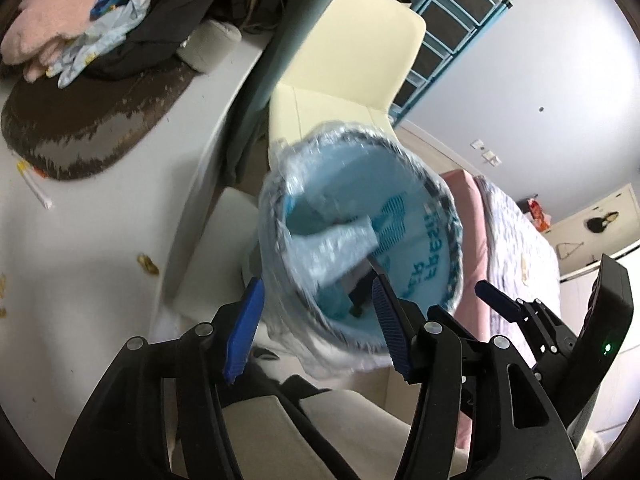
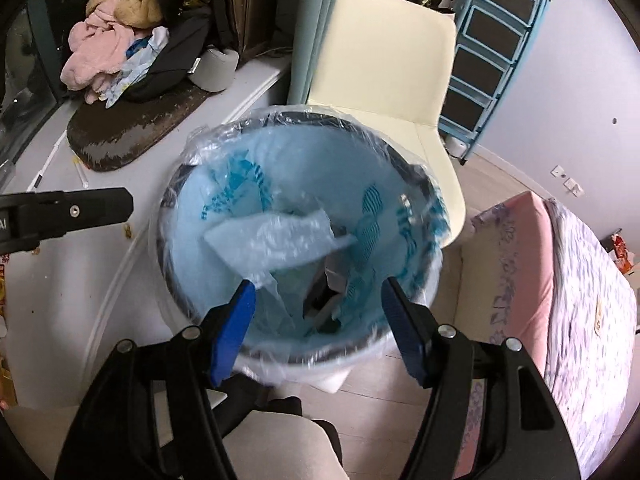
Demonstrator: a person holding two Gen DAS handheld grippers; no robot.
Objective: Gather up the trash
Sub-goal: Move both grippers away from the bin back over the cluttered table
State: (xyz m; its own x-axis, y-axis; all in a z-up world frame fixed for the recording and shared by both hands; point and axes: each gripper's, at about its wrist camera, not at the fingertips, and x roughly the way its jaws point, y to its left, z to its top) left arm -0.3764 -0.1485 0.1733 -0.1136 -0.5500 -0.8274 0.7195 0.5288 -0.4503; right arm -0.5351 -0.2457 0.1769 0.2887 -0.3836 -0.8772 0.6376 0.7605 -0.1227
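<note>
A trash bin [image 1: 420, 232] [image 2: 400, 184] lined with a blue printed bag stands on the floor below both grippers. A crumpled clear plastic wrapper [image 1: 340, 244] [image 2: 276, 240] lies inside it over darker scraps [image 2: 324, 300]. My left gripper [image 1: 318, 328] hangs over the bin's near rim, its blue pads apart and nothing pressed between them. My right gripper [image 2: 320, 332] is above the bin's near side, open and empty. In the left wrist view it shows at the right edge [image 1: 496, 296]. The left gripper's black body [image 2: 64, 212] enters the right wrist view from the left.
A cream chair [image 2: 384, 64] stands right behind the bin. A white ledge [image 1: 80, 240] on the left carries a brown mat [image 1: 92, 120], a clothes pile [image 2: 120, 48], crumbs [image 1: 148, 264] and a white wrapper [image 1: 36, 188]. A bed with a pink mattress [image 2: 528, 280] is on the right.
</note>
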